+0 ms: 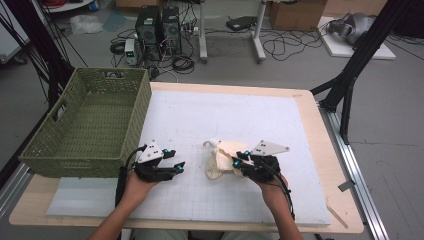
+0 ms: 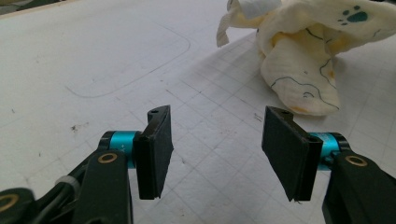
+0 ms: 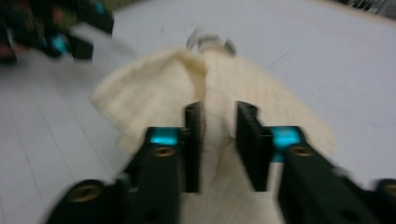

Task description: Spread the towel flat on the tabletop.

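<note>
The right gripper [image 3: 218,140] has its jaws narrowly apart around a fold of the cream cloth [image 3: 154,93], a soft, waffle-textured, crumpled heap; the blur hides whether they pinch it. The left gripper [image 2: 217,149], jaws wide apart and holding nothing, hovers over the white gridded mat [image 2: 93,60], the cloth just ahead to its right. Beyond its left stands the green woven basket [image 1: 47,145], rectangular, nothing inside.

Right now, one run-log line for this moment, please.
left claw: open, empty | right claw: closing around cream cloth, grip unclear | green basket: far left | phase: grasping
</note>
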### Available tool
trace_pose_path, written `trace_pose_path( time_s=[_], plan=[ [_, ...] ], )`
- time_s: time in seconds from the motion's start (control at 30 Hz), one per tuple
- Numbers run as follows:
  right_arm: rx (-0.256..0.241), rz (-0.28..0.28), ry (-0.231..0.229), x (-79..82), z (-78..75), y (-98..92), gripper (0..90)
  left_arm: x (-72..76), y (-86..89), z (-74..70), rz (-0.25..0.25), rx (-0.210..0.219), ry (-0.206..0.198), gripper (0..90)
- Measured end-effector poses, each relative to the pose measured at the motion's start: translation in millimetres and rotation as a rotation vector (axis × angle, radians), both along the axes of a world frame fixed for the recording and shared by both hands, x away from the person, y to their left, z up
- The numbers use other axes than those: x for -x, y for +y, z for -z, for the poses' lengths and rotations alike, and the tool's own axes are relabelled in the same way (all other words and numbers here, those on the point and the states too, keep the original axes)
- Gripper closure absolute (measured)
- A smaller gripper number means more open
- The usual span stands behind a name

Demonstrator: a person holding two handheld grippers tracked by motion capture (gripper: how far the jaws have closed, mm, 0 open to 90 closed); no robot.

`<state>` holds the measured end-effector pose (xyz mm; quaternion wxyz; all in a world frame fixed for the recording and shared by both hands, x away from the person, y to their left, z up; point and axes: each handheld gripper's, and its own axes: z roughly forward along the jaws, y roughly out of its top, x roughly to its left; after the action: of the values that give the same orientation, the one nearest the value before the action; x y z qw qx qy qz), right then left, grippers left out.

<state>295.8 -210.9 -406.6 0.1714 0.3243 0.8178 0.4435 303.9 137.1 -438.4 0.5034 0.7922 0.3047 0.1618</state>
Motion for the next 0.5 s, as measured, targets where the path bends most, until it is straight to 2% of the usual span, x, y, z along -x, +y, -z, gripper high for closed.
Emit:
trace_pose_path(
  time_s=[0.03,0.17,0.27,0.33,0.43,0.5],
  plan=[
    [0.035,0.001,-0.007,0.1,1.4,0.4,85.4,0.4,0.1,-0.1,-0.005,-0.004,-0.011,44.0],
    [0.018,0.097,-0.049,4.0,-2.8,-16.0,86.6,0.7,2.7,-1.2,-0.019,-0.005,-0.018,44.6],
    [0.002,0.191,-0.068,9.9,-4.6,-37.3,86.5,0.8,3.2,-1.9,-0.022,-0.004,-0.018,43.4],
    [-0.011,0.250,-0.074,12.8,-4.4,-49.7,86.5,0.5,2.5,-2.2,-0.025,-0.001,-0.017,42.7],
    [0.035,0.346,-0.081,16.5,-1.4,-72.3,86.4,-0.4,1.2,-1.4,-0.020,-0.003,-0.014,42.0],
    [0.039,0.413,-0.058,16.2,4.4,-89.8,86.4,-0.9,0.3,-0.5,-0.020,-0.011,-0.012,41.7]
  ],
)
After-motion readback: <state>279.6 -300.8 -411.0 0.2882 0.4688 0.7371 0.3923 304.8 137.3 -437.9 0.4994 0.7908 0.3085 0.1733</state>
